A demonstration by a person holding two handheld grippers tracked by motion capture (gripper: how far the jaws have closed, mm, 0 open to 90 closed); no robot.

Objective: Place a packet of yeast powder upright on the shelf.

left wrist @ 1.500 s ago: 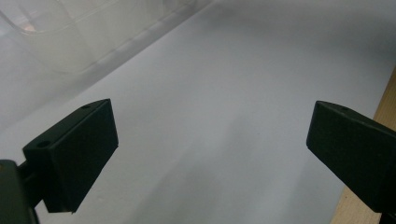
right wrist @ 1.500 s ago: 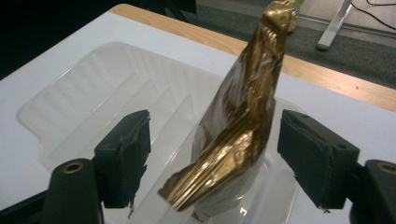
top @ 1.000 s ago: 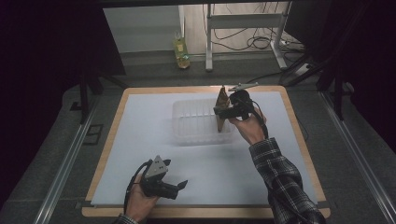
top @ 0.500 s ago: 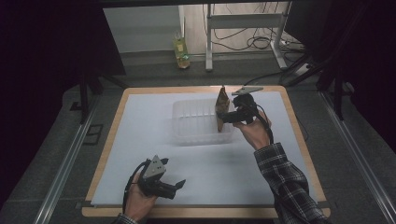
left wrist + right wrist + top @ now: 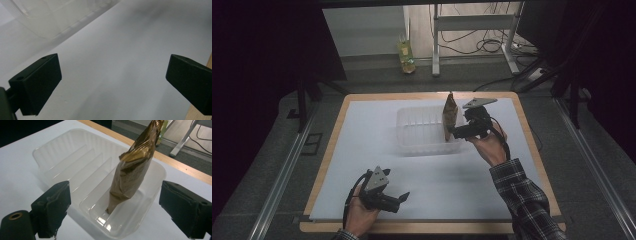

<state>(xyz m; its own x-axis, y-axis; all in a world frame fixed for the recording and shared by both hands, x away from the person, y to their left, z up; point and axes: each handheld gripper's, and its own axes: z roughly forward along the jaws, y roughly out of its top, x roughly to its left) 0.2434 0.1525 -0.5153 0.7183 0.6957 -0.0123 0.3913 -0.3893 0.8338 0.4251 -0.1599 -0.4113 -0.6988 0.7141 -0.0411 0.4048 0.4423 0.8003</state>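
Brown pouch (image 5: 449, 116) stands in the clear tray (image 5: 422, 131), just off the right gripper (image 5: 452, 132), whose jaws have just been opening. Left gripper (image 5: 113, 75): jaws released, tray beyond. Right gripper view: pouch upright, untouched between spread jaws.

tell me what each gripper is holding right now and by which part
Nothing is held. The right gripper has just been opening, its pads apart from the brown pouch standing in the clear tray. The left gripper is open.
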